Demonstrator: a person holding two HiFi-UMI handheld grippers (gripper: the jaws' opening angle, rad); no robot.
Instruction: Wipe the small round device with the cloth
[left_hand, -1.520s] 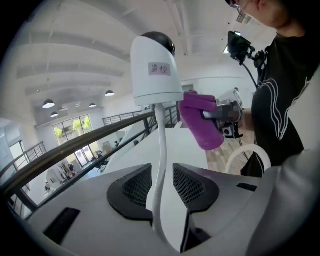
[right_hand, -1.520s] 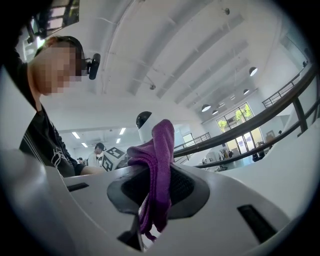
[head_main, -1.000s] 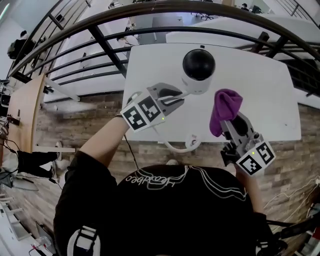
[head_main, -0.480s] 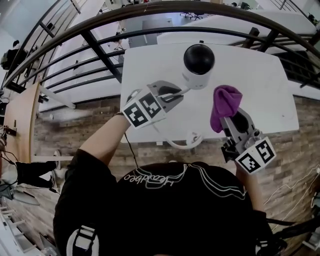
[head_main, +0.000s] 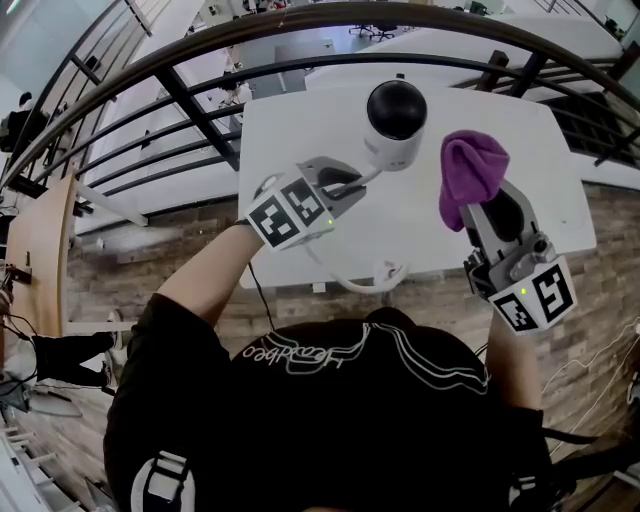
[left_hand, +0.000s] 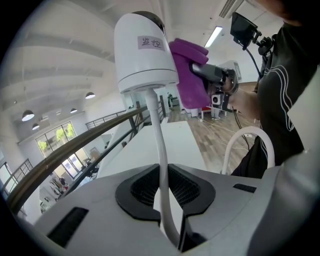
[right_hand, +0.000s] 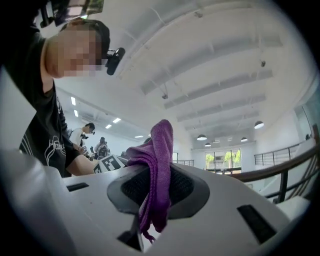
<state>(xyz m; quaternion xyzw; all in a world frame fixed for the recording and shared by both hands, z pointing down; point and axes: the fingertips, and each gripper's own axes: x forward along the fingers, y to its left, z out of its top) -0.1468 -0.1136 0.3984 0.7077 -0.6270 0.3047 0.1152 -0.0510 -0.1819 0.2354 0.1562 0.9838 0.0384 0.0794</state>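
My left tool (head_main: 345, 190) is narrowed down onto the white cable (left_hand: 156, 145) that comes out of the small round device's (head_main: 396, 125) base. Its jaws have just been closing, and the cable runs straight between them and is pinched there. The device stands up off that cable above the tool, over the white tabletop (head_main: 540, 170), with its black dome turned up toward my head camera and its white body below. Further back the cable curls in a loop past the tabletop's near edge.

My right tool (head_main: 478, 205) is clamped on the purple cloth (head_main: 472, 170). In the right gripper view the fabric is bunched between the jaws, with a fold sticking up past the tips and a frayed end hanging below. The cloth sits just to the right of the device, at about the same height; from above I see a small gap between them.
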